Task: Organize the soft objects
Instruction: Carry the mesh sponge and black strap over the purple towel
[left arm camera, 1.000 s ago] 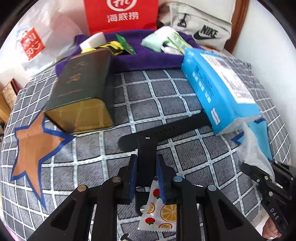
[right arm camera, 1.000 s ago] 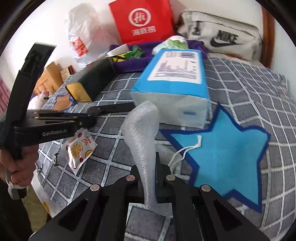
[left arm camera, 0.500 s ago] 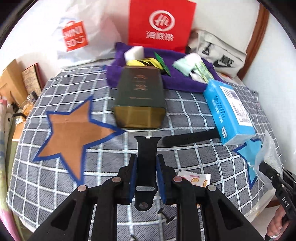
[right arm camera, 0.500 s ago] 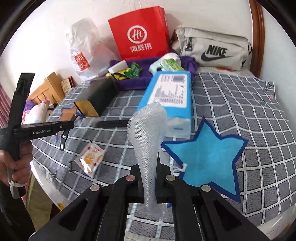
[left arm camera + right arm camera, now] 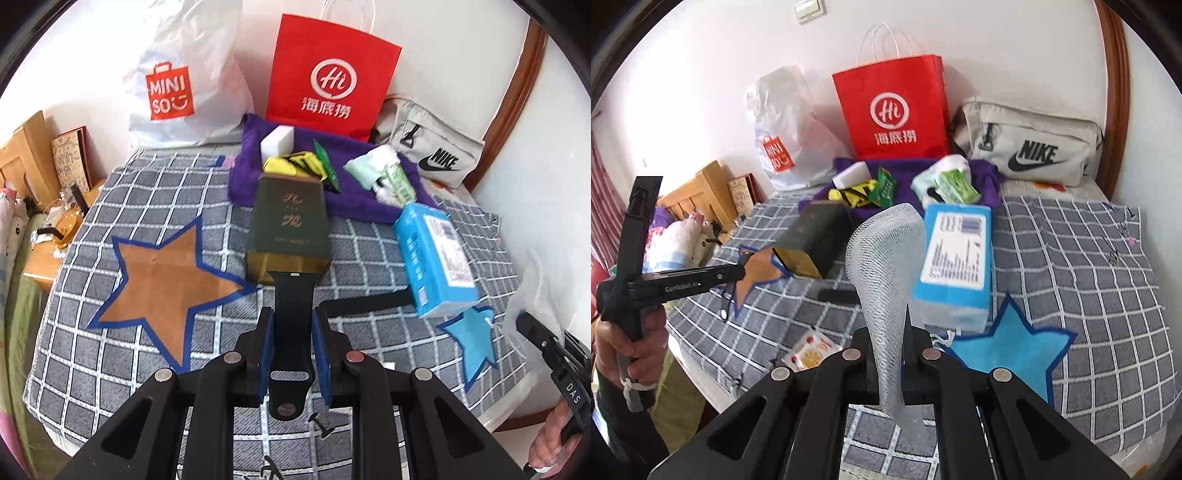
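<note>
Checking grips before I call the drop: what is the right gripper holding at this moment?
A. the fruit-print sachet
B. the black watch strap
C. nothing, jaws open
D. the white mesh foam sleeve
D: in the right wrist view the right gripper is shut on the white mesh foam sleeve, which stands up between its fingers; the black watch strap is in the left gripper.

Grey cloth (image 5: 369, 266) with white grid lines, brown star (image 5: 166, 280) with blue border, light blue star (image 5: 1008, 347) with dark blue border, black strap (image 5: 293, 317), white mesh (image 5: 886, 266), red bag (image 5: 328, 74), purple towel (image 5: 251, 173), dark green and gold box (image 5: 288, 225), blue pack (image 5: 432, 258)
</note>
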A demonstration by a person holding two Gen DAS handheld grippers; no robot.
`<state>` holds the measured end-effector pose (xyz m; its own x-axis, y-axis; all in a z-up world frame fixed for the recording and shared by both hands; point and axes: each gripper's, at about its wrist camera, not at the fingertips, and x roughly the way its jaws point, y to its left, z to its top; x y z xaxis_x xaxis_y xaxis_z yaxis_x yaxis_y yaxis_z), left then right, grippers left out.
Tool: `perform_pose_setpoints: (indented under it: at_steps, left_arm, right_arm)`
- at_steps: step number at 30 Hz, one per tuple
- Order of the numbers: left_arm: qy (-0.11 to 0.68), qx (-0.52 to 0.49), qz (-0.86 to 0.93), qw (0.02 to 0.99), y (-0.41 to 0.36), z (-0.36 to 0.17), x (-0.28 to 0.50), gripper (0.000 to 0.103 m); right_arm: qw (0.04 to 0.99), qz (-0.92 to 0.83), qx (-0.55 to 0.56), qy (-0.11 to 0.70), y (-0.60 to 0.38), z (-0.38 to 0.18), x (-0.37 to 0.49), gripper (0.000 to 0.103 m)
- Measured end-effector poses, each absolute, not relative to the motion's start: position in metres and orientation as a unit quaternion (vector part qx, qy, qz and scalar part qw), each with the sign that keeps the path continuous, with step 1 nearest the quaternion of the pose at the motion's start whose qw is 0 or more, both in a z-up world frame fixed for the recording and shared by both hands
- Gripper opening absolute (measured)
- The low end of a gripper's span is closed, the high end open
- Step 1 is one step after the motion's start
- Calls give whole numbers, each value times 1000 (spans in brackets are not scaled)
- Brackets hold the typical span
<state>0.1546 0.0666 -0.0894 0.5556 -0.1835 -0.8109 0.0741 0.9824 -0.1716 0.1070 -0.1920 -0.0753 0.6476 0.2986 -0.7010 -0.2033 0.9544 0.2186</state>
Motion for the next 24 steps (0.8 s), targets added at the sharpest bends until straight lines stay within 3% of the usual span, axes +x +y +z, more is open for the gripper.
perform_pose_setpoints:
  at_steps: [24]
  left_arm:
    - [455, -89, -88, 881, 63, -64, 214, 20]
  right_arm:
    - [913, 132, 57, 381, -194, -56, 183, 5]
